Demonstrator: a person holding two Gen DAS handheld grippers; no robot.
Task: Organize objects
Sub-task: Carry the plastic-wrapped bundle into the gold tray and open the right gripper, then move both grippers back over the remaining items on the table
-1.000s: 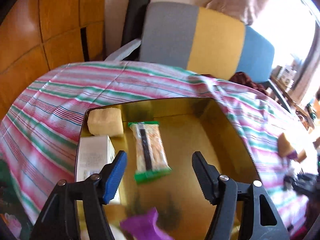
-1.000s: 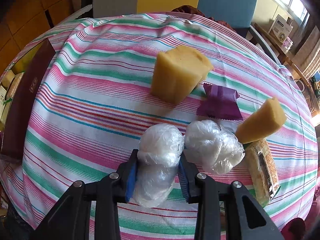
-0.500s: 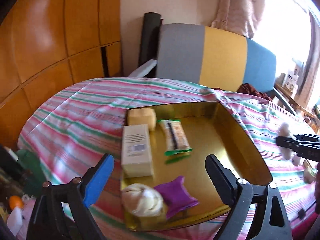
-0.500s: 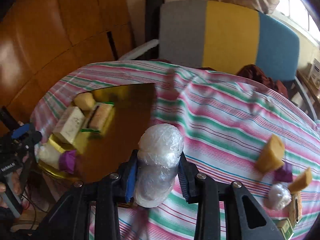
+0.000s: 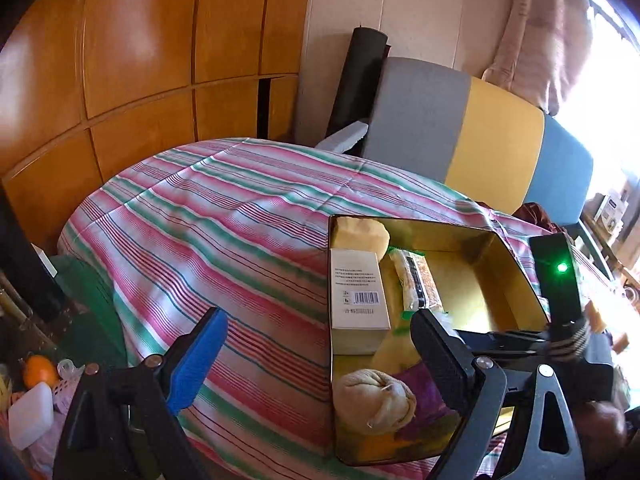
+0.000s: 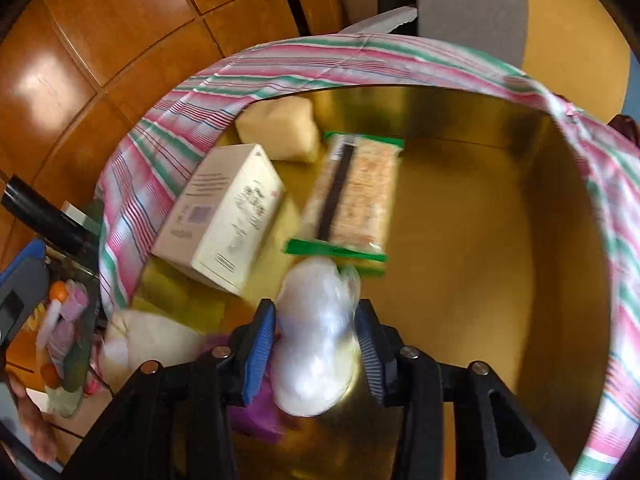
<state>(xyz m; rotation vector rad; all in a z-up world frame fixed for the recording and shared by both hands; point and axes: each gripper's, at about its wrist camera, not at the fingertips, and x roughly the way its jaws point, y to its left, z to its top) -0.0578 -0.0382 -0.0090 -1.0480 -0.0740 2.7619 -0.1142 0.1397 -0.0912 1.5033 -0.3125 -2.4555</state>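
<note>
Clear-plastic-wrapped white bundle (image 6: 316,336) hangs over the gold rectangular tray (image 6: 480,240), between the right claw (image 6: 316,348) pads as its jaws are opening. Inside the tray lie a white carton (image 6: 224,216), green-edged snack packet (image 6: 352,196) and 1 yellow sponge (image 6: 280,128). Left claw (image 5: 316,356) gapes empty beside the tray, over the striped desk (image 5: 224,220).

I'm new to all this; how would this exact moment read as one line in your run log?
step: drop-off | right gripper: opening, plastic-wrapped bundle between jaws | over: gold box | left gripper: open, empty
</note>
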